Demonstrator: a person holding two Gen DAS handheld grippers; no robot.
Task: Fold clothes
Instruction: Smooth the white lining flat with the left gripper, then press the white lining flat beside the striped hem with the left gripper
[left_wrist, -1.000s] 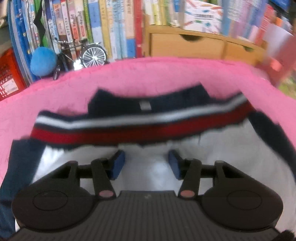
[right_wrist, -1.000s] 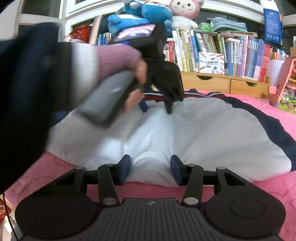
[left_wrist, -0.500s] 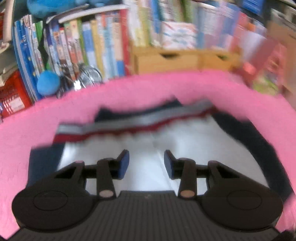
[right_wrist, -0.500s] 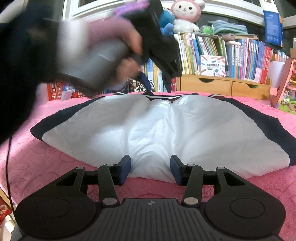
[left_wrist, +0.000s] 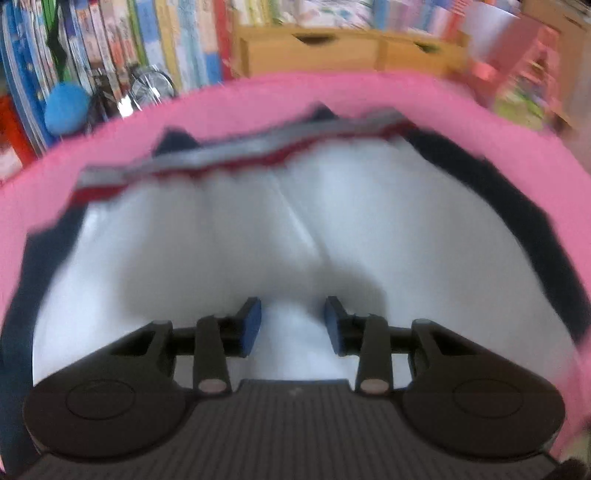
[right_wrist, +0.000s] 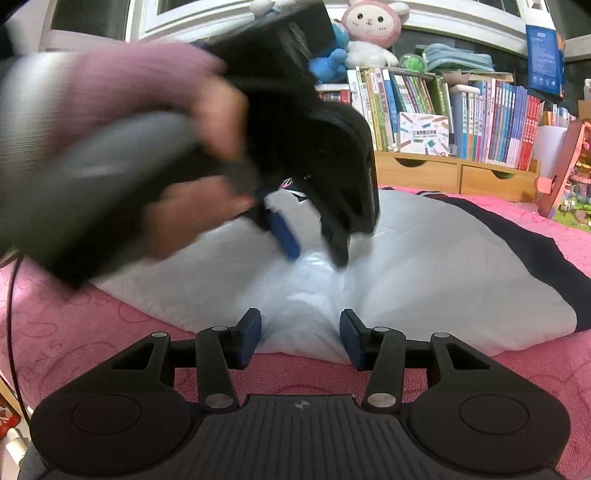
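On the pink blanket (right_wrist: 92, 325), before wooden drawers (right_wrist: 458, 177) beneath shelved books (right_wrist: 491, 122), the white garment (right_wrist: 424, 280) lay flat, both the left hand-held gripper (left_wrist: 292, 325), lately narrowing, and right hand-held gripper (right_wrist: 300, 338) spread, pinching nothing.

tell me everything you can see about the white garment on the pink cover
The garment is white, smooth, faintly shiny fabric with dark navy side panels and a red, grey and navy striped band along its far edge. It lies spread, slightly puffed and creased, on the pink cover. The left gripper hovers at its middle; the right gripper straddles its near edge, open.
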